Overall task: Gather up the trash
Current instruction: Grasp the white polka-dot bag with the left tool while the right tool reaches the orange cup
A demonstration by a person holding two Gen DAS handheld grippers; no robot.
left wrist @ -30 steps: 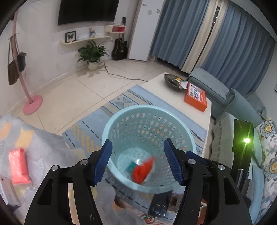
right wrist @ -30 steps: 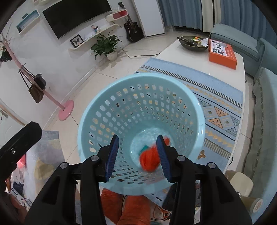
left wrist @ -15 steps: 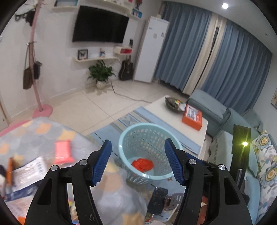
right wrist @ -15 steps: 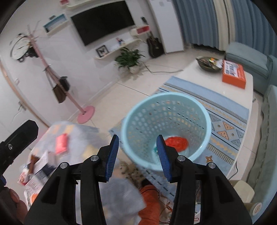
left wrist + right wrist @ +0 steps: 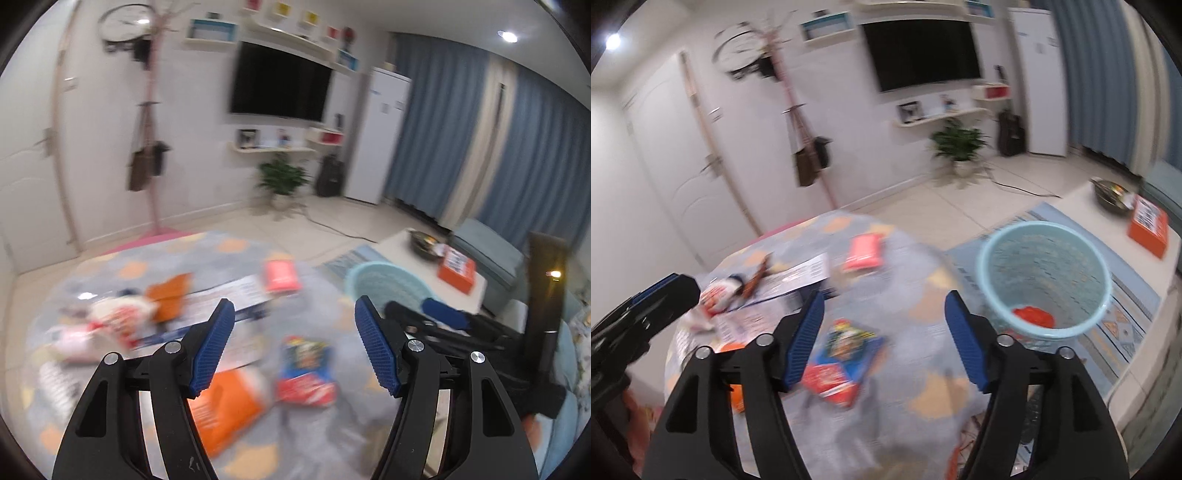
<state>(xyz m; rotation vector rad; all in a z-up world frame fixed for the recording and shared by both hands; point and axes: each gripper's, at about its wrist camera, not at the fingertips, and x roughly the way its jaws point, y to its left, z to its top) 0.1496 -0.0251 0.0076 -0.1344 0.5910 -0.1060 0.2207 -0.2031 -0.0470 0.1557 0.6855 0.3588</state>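
Both grippers have swung away from the light blue basket and back over the cluttered bench, so the basket that filled the middle of both views a second ago now sits off to the right. In the left wrist view, the left gripper (image 5: 293, 347) hangs over the bench (image 5: 229, 247) with its blue pads spread wide and nothing between them. At the left of that frame lies a blurred white-and-red wrapper (image 5: 118, 314), with an orange packet (image 5: 168, 295) just right of it and a pink pack (image 5: 279, 275) further toward the middle top of the cloth. Low in the centre an orange bag (image 5: 229, 406) lies partly behind the left finger, and beside it a blue-and-red snack packet (image 5: 306, 369) shows between the fingers. The basket (image 5: 384, 284) stands past the bench edge at right, with the orange box (image 5: 456, 269) on the white coffee table behind it. In the right wrist view, the right gripper (image 5: 884, 343) is likewise wide apart and empty above the bench (image 5: 923, 280); the left gripper (image 5: 639, 314) shows at the left edge. The same snack packet (image 5: 846, 358) lies between the right gripper's fingers, the pink pack (image 5: 864, 253) above it, and the basket (image 5: 1043, 284) at right holds a red crumpled piece (image 5: 1032, 317) at its bottom.
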